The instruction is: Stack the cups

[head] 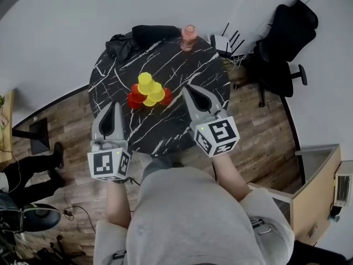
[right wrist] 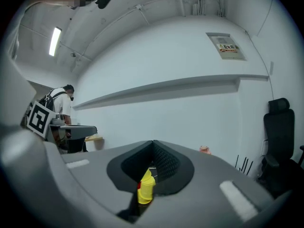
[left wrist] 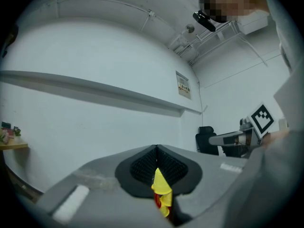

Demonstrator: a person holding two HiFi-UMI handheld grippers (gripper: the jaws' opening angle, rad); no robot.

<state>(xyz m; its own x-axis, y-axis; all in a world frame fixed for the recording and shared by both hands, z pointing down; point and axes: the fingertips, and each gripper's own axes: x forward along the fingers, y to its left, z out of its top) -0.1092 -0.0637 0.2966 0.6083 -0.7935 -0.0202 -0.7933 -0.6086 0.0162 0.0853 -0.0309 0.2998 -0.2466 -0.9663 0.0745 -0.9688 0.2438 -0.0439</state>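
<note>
"If those cups (head: 146, 91) are thin plastic, as they look, how would they take a grip?"

"Lightly, I'd judge. They seem nearly weightless, a little springy in the wall, and smooth enough to slip. Pinch one across its rim or low on its side, and gently, since a hard squeeze could buckle it and a bump could topple the heap."

"Where do they sit?"

"Near the middle of the round black table (head: 182, 65), red ones at the bottom and yellow ones above, touching each other in a small pile."

"And the tools?"

"The left gripper (head: 112, 108) has its jaws pressed together on nothing, and the right gripper (head: 187, 90) likewise. Both hover over the near part of the table with the pile ahead and between them, near both tips but touching neither. Each gripper view catches the cups only through the slit under its closed jaws."
</note>
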